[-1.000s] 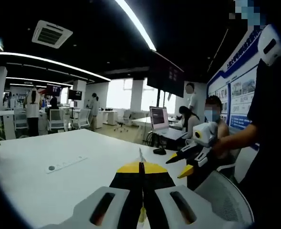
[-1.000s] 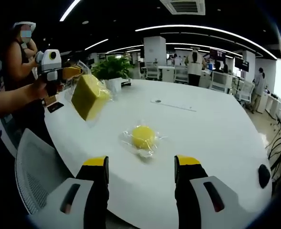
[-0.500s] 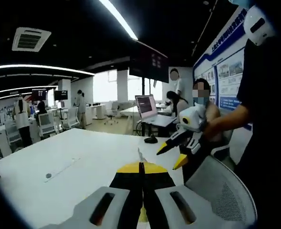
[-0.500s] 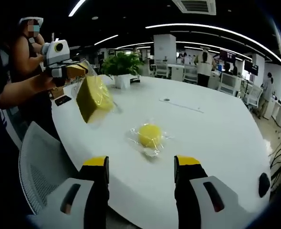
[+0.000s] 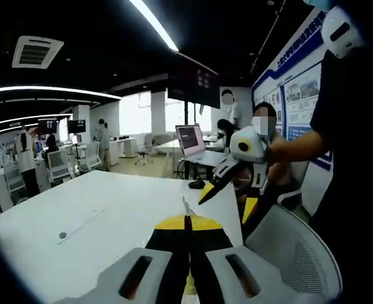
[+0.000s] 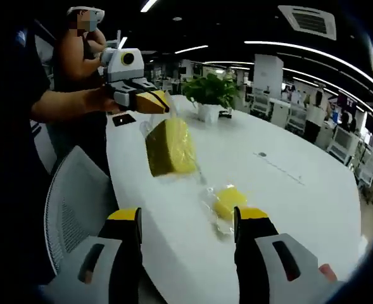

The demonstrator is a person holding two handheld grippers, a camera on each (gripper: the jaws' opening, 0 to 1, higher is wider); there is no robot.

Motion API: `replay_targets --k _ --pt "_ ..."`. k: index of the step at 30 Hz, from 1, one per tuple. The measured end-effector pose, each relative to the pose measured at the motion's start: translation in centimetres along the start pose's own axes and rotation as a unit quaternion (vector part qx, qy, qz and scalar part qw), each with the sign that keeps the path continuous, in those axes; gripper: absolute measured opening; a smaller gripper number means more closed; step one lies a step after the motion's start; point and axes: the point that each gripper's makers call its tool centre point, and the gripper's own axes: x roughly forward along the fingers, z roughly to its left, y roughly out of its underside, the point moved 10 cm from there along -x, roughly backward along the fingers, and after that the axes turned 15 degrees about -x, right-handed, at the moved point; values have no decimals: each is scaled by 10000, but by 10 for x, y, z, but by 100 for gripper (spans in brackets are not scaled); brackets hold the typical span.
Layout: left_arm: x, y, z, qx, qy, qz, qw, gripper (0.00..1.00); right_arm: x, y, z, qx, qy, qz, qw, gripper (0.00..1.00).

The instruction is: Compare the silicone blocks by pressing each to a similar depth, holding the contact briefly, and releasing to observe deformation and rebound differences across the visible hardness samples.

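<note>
While the left gripper (image 6: pixel 158 101) hangs above the near left edge of the white table (image 6: pixel 287 190), its yellow-tipped jaws are clamped on the clear plastic wrapping of a yellow silicone block (image 6: pixel 168 147), which dangles below them in the air, clear of the tabletop. In the left gripper view the same jaws meet flat along their length, with a thin sliver of the wrapper (image 5: pixel 185 206) poking out past their tips. A second, rounder yellow silicone sample (image 6: pixel 229 201) lies in its own clear bag on the table, to the right of the hanging block and just beyond the right gripper (image 6: pixel 186 218). That gripper's jaws stand wide apart and grasp nothing. A potted plant (image 6: pixel 210 95) sits farther back on the table, and a grey mesh chair (image 6: pixel 72 202) stands at the near left. The right gripper also appears in the left gripper view, held in a hand (image 5: pixel 281 149) at the table's right edge.
</note>
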Motion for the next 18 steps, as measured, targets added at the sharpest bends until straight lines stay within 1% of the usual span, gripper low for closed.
replay_targets --k 2,3,5,6,7,9,12,14,16,18 --pt "1 -1 0 18 15 8 10000 0 6 -14 -9 -132 -122 -136 9997 55" --pt "1 -2 0 44 15 22 10000 0 10 -21 -13 -174 -269 -208 9993 55" --pt "2 -4 0 62 42 37 10000 0 16 -31 -18 -277 -441 -307 9982 56" --pt "2 -4 0 81 39 30 10000 0 21 -37 -22 -291 -606 -312 9972 56" --pt "2 -5 1 87 43 36 9999 0 24 -41 -25 -321 -642 -304 9970 55" --pt "2 -7 1 113 46 45 9999 0 32 -49 -28 -508 -893 -348 9941 55" --pt "2 -9 2 151 71 47 9998 0 44 -56 -33 -586 -1167 -266 9911 54" --pt "2 -11 1 182 89 57 9998 0 49 -59 -35 -626 -1216 -225 9903 54" --pt "2 -13 1 191 112 55 9997 0 54 -62 -37 -688 -1360 -154 9882 53" --pt "3 -14 1 219 117 52 9997 0 57 -65 -38 -673 -1481 -155 9866 51"
